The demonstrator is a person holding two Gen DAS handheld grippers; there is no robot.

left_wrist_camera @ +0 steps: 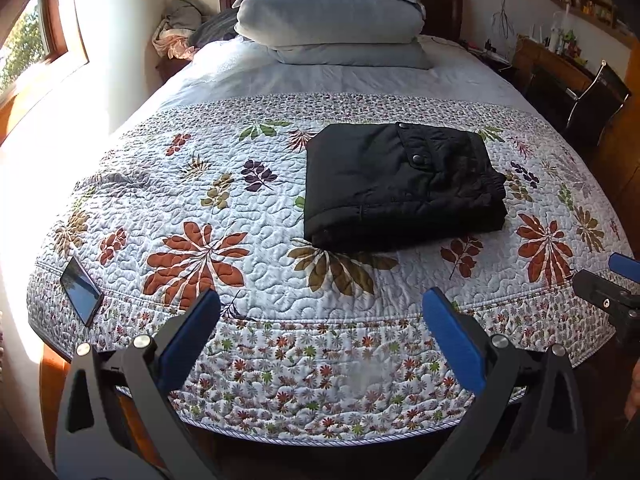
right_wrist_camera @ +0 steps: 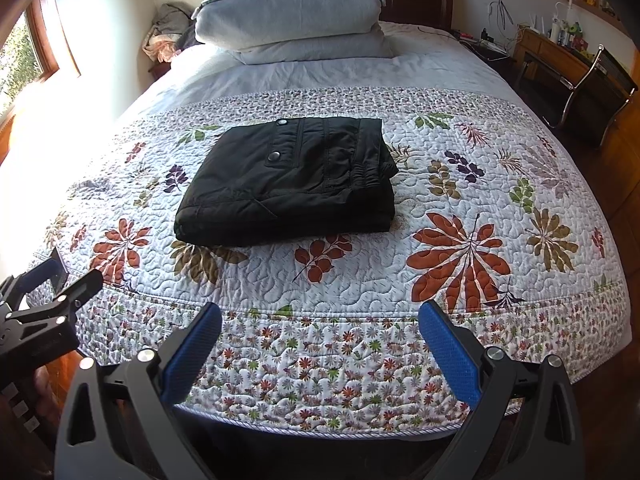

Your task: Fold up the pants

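Nearest in the left wrist view, the left hand-held gripper (left_wrist_camera: pixel 320 316) hangs over the foot of the bed, its two blue-padded fingers (left_wrist_camera: pixel 192 332) spread wide with nothing between them and touching nothing. The right hand-held gripper (right_wrist_camera: pixel 320 328) is in the same state in its own view: blue pads (right_wrist_camera: pixel 448 356) far apart, released, empty, poised above the near edge of the bed. Each gripper shows at the margin of the other's view, the right one at the far right edge of the left view and the left one at the lower left of the right view.

Under both lies a quilted bedspread (left_wrist_camera: pixel 260 216) in white with large rust, olive and purple leaf prints and a band of small flowers along its near border. A phone (left_wrist_camera: pixel 81 290) lies flat on the near left corner of the bedspread, screen up.

Farther in, near the middle of the bed, sit the black pants (left_wrist_camera: pixel 396 188), folded into a compact, roughly square stack lying flat on the quilt, with a snap button (left_wrist_camera: pixel 417 159) showing on the top layer. They are well apart from both grippers.

Beyond the quilt is a plain pale sheet, then two grey pillows (left_wrist_camera: pixel 332 20) stacked against a dark wooden headboard (left_wrist_camera: pixel 440 4). At far left is a sunlit window (left_wrist_camera: pixel 28 44); at far right a chair (left_wrist_camera: pixel 592 96) stands beside a wooden desk (left_wrist_camera: pixel 548 56) crowded with small items.
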